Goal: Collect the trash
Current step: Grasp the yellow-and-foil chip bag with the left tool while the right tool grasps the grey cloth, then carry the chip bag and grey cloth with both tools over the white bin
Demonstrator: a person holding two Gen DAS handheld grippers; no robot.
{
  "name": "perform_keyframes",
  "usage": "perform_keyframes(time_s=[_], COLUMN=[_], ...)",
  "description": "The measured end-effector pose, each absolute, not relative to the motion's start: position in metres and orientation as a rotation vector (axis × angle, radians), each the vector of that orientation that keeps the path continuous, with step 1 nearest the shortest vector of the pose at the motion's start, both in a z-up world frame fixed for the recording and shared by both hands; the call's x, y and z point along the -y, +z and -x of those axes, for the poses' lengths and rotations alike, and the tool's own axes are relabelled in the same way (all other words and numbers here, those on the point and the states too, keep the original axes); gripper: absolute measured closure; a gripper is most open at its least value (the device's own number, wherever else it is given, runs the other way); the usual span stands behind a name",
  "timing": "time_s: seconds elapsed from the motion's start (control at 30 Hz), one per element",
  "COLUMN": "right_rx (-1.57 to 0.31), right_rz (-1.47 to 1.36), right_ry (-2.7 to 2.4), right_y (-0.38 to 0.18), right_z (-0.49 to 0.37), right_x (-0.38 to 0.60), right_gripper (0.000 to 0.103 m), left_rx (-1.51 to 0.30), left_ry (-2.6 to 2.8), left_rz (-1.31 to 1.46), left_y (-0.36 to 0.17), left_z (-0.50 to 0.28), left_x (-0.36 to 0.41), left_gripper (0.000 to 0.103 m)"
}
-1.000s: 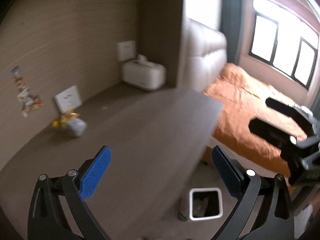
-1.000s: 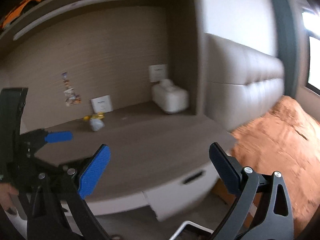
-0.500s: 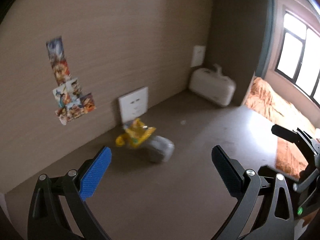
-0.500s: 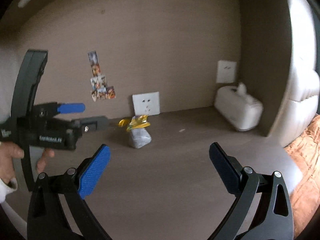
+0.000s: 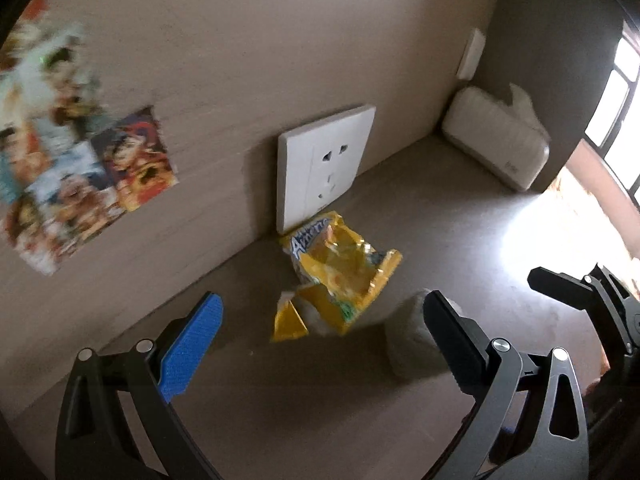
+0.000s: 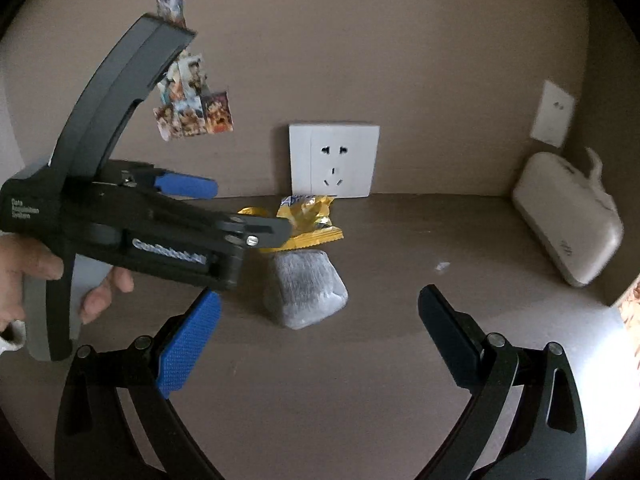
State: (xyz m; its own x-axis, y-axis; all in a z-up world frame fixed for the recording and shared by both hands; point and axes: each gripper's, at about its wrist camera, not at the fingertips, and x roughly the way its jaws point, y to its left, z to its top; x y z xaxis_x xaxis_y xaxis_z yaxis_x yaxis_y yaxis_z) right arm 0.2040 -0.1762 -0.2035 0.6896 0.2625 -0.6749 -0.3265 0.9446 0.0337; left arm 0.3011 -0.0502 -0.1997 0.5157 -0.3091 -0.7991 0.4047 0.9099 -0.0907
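A crumpled yellow snack wrapper (image 5: 340, 276) lies on the brown desk surface (image 5: 500, 240), right at the foot of the back wall and just below a white wall socket (image 5: 324, 164). Its torn end points out over the desk, and a loose yellow flap sits on its near side. Just beside it, on the side away from the wall, lies a grey wad of crumpled tissue (image 6: 304, 288); in the right wrist view the wrapper and the wad appear to touch, the wad in front.

The left gripper (image 5: 320, 344) hangs above the desk with its jaws spread wide and nothing between them, the wrapper showing in the gap. One blue pad sits to the left of the wrapper, while the dark finger on the other side overlaps the grey wad. In the right wrist view a hand (image 6: 44, 276) holds this gripper by its handle, its tips close over the wrapper.

The right gripper (image 6: 320, 332) is also wide open and empty, set back from the wall, with the grey wad between its fingers but farther ahead.

A cluster of colourful stickers (image 5: 72, 168) is stuck on the wall left of the socket. A white tissue box (image 6: 568, 216) sits in the far right corner of the desk, well apart from the trash, under a second socket plate (image 6: 552, 114)
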Motion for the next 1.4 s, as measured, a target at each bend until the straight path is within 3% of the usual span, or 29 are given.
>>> perform_keyframes(time_s=[0.1,0.2,0.3,0.4,0.47,0.57,1.0,1.4], right_rx=[-0.763,-0.785,-0.825,-0.85,-0.857,-0.855,-0.748,-0.628], right_rz=[0.106,0.121,0.121,0.112,0.107,0.124,-0.01,-0.057], right_ry=[0.329,0.333,0.357,0.381,0.397,0.406,0.37,0.247], right_y=[-0.209,-0.214,-0.221,-0.225,-0.226,-0.223,-0.174,-0.118], right_z=[-0.217,-0.227,-0.237,-0.243,-0.245,-0.243,-0.173,-0.087], right_x=[0.172,0.169,0.166,0.164,0.161,0.159,0.196,0.262], right_gripper=[0.013,0.018,0.04,0.053,0.062,0.078,0.08,0.08], left_rx=[-0.957,-0.972,-0.996,-0.97,-0.957,-0.953,-0.85,-0.78], left_ry=[-0.449,-0.463,-0.48,-0.489,-0.503,-0.525,-0.532,-0.646], left_rz=[-0.119,-0.124,-0.136,-0.214,-0.257,-0.247,-0.204,-0.258], left_y=[-0.21,-0.216,-0.223,-0.225,-0.226,-0.223,-0.162,-0.116], left_z=[-0.312,-0.318,-0.325,-0.324,-0.321,-0.318,-0.26,-0.176], left_x=[0.056,0.06,0.065,0.075,0.083,0.09,0.076,0.134], left_gripper=[0.007,0.02,0.032,0.045,0.066,0.082,0.083,0.083])
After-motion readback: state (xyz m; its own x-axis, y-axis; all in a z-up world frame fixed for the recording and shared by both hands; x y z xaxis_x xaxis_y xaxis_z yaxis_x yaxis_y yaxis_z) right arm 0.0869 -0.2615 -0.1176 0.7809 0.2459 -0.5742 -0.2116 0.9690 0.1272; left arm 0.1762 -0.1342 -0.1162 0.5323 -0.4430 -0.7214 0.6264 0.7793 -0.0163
